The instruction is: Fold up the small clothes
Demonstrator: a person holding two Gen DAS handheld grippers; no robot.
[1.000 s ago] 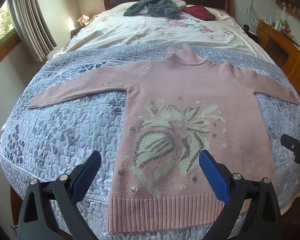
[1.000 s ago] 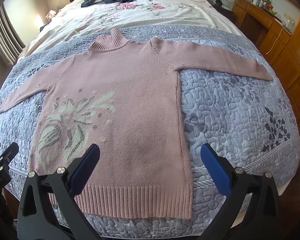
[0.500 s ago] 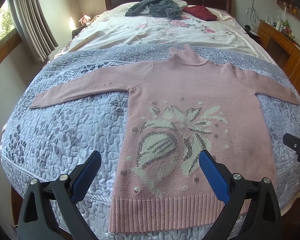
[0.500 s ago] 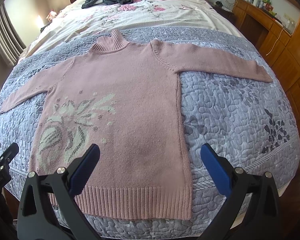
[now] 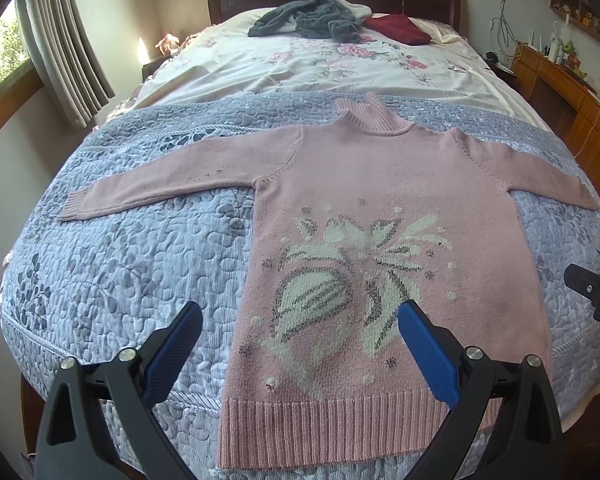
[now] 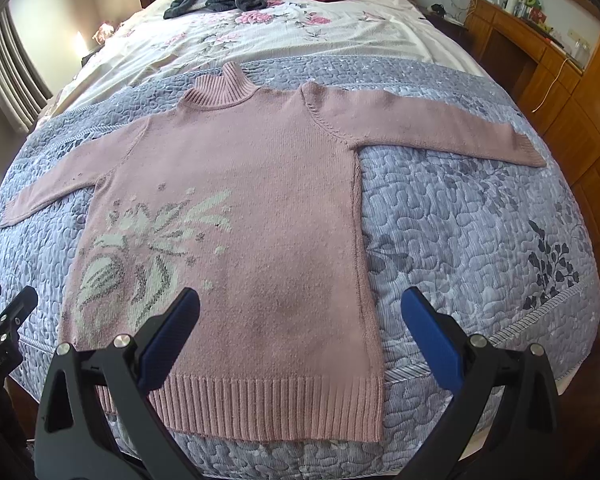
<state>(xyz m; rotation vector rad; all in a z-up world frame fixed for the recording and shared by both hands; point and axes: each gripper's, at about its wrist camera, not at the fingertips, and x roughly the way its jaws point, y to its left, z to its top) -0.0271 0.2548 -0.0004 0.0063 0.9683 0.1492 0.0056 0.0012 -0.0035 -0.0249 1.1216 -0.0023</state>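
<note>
A pink knitted sweater [image 5: 380, 184] with a pale flower pattern lies flat and face up on the grey-blue quilt [image 5: 132, 264], both sleeves spread out sideways and the ribbed hem toward me. My left gripper [image 5: 300, 340] hovers open above the hem's left half, holding nothing. In the right wrist view the same sweater [image 6: 268, 184] fills the middle, and my right gripper [image 6: 300, 324] stands open above the hem's right half, empty. Each gripper's edge shows at the side of the other's view.
A dark grey garment [image 5: 312, 22] and a folded dark red one [image 5: 398, 28] lie near the headboard on the floral sheet [image 5: 320, 68]. Wooden furniture [image 6: 552, 64] runs along the right of the bed. Curtains [image 5: 64, 40] hang at the left.
Both grippers have drawn back and up a little, so the sweater sits slightly farther in both views. The sweater has not moved and both grippers stay open.
</note>
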